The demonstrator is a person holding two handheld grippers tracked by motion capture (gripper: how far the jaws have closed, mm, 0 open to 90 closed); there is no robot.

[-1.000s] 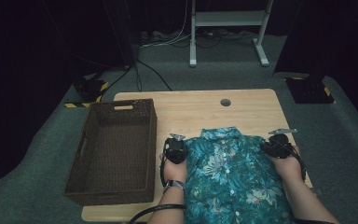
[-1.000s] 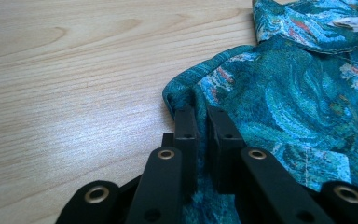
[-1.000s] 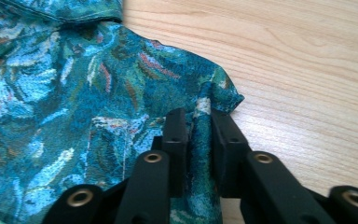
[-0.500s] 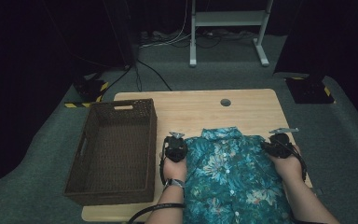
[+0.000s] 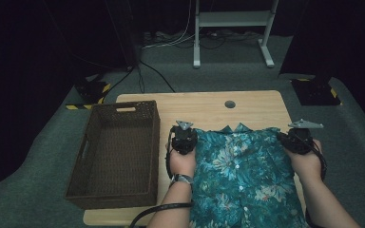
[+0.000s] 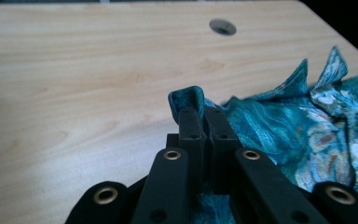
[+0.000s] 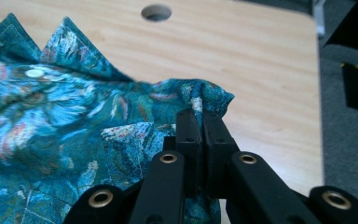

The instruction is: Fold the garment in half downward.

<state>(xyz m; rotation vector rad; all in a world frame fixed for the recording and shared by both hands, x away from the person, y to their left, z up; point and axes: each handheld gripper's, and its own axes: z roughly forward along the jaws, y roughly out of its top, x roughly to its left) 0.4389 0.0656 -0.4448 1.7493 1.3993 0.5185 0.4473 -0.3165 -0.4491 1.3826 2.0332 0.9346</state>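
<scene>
A teal floral-print button-up shirt (image 5: 240, 175) is spread on the near right part of the light wooden desk (image 5: 209, 107), collar toward the far edge. Its left shoulder is pinched between the closed fingers of the left gripper (image 5: 184, 137), its right shoulder between those of the right gripper (image 5: 298, 137). A dark brown woven basket (image 5: 116, 156) is seen at the left.

Teal floral button-up shirt (image 5: 242, 175) lies front-up on the table, shoulders pinched up
</scene>
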